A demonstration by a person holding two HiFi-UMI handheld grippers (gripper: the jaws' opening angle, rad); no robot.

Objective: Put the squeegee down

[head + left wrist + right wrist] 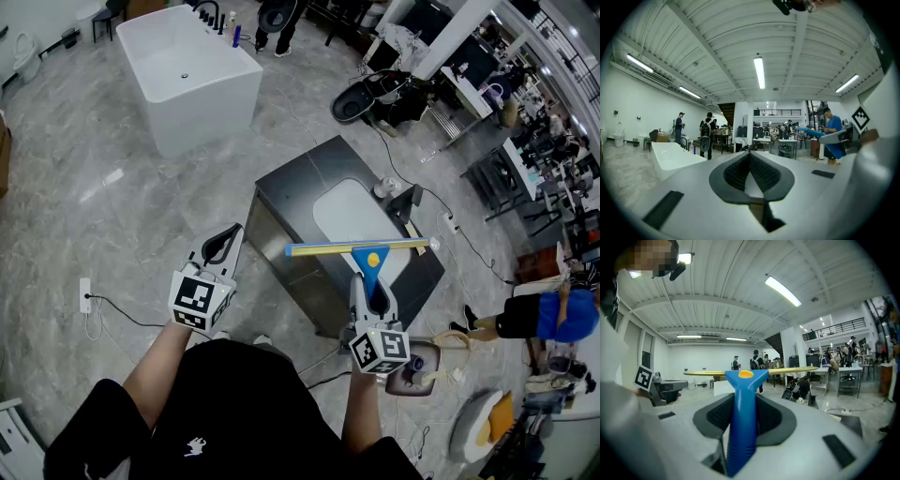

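While the right gripper pinches the blue handle of the squeegee, blade level, aloft above the dark vanity top, the left gripper hangs pressed together, empty. Best practice, likely: lower until the blade rests beside the white basin, then release.

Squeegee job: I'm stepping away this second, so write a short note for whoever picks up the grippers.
Right gripper: shut on the squeegee by its blue handle, blade crosswise, held in the air.
Left gripper: shut, empty, off to the side.
In the head view the squeegee shows over the dark counter with the white basin.
Done: nothing set down yet.
To do: lower the squeegee onto a surface, open the jaws.
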